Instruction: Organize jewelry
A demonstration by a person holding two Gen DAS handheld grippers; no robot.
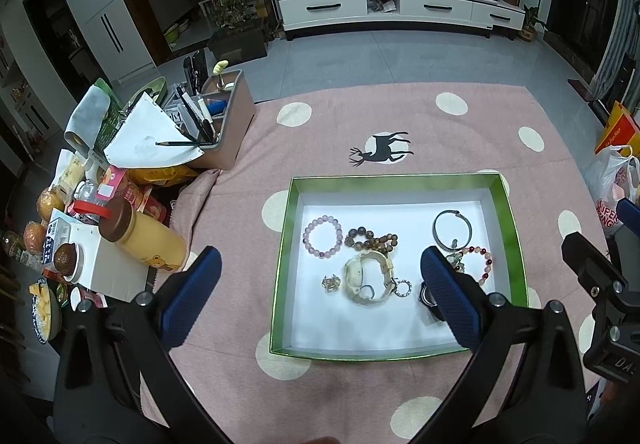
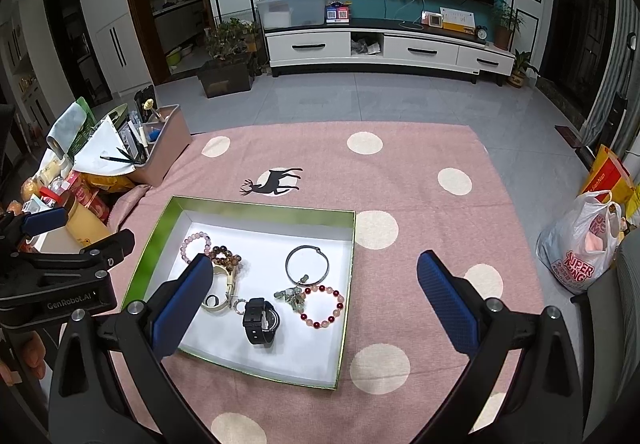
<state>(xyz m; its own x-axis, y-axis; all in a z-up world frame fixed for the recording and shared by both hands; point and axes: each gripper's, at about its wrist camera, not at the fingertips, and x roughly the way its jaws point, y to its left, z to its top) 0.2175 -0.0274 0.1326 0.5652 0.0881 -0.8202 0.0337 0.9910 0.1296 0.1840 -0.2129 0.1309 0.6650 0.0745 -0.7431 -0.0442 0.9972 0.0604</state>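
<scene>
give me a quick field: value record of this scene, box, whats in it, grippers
surface: pink dotted cloth
container: green-rimmed box, white inside, no lid on it
contents: pink bead bracelet, brown bead bracelet, silver bangle, red and pink bead bracelet, black watch, cream watch, small ring
left gripper: open, empty, above the box
right gripper: open, empty
clutter: pen organiser to the left

Both grippers share one build: the left gripper and the right gripper have glossy black plastic arms, silver round-headed screws at the pivots, and blue pads with a fine ribbed texture. At left of the right wrist view, the left gripper's black body carries pale "GenRobot.AI" lettering.
</scene>
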